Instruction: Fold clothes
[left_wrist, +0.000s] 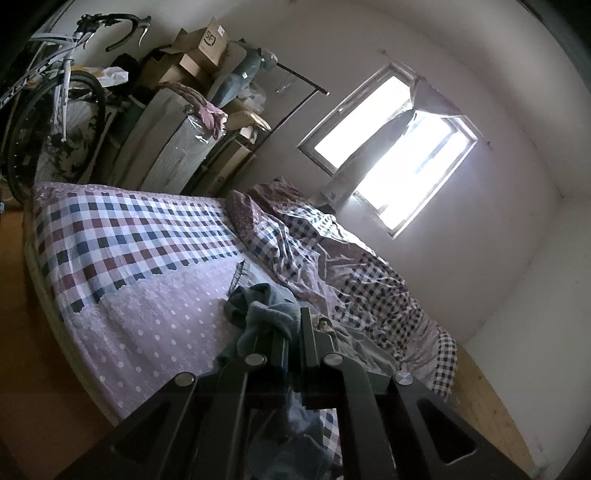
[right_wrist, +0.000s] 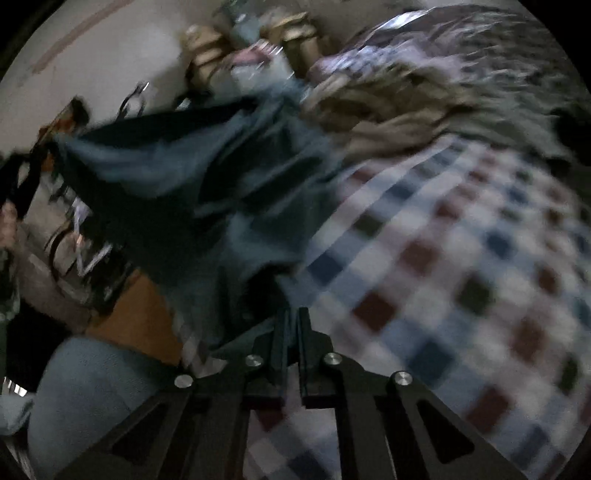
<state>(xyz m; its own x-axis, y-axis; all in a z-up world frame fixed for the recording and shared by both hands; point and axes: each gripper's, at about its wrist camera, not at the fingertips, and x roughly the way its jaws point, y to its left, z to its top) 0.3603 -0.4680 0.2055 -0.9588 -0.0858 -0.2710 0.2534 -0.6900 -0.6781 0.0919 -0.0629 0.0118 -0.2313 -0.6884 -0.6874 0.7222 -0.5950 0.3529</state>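
Meanwhile, both fingers (left_wrist: 291, 325) pinch garment (left_wrist: 266, 306) near bed edge (left_wrist: 51, 295).

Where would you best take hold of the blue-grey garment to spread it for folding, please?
Probably at opposite edges. The left gripper already pinches a bunched end of the blue-grey garment; the right gripper is shut on its lower hem, so the cloth hangs stretched above the checked bedspread.

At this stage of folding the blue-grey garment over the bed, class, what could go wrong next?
1. The left tool pinches only a bunched edge of the garment, so it may slip free.
2. The right tool also grips a thin edge, and the garment hangs twisted between them, so folds may set crooked.
3. The rumpled quilt and a beige cloth lie close and could get caught up.
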